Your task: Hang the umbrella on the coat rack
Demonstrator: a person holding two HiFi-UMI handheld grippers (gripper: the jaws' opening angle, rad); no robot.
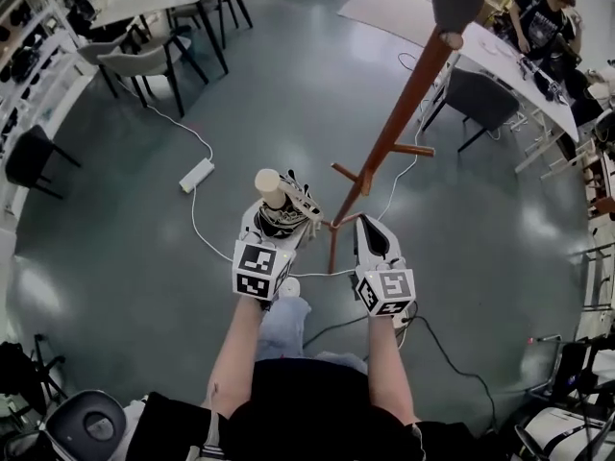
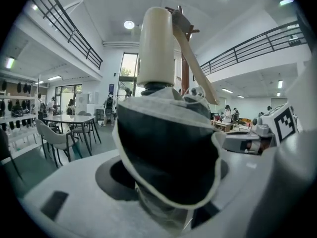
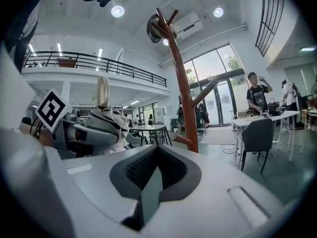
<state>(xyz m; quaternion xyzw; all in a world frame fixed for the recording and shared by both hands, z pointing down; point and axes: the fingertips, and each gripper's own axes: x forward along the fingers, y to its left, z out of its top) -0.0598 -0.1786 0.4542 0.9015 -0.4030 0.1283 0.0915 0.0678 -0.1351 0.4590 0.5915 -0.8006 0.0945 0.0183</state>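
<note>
Coat rack [image 1: 384,142]: the brown wooden pole stands straight ahead of me. Its short pegs [image 1: 413,149] stick out low on the pole, and something dark already sits on its top. It is my landmark and my target.

Umbrella [image 1: 279,205]: folded, black with a pale edge. It is held upright just left of the rack's foot, near the lower pegs but not touching them. I judge it is kept upright so the handle end can meet a peg.

Left gripper [image 1: 282,221]: left of the rack, with its jaws clamped on the umbrella's bunched cloth [image 2: 163,148]. Gripping low leaves the top free for hanging.

Right gripper [image 1: 370,238]: just right of the rack's foot. Its jaws are pressed together with nothing between them [image 3: 157,157], so it is spare, ready to steady the rack or guide the umbrella.

Handle [image 1: 268,184]: a cream cylinder at the umbrella's top, on the rack's left. Whether it carries a loop I can't tell.

Progress: the umbrella is not yet hung.
</note>
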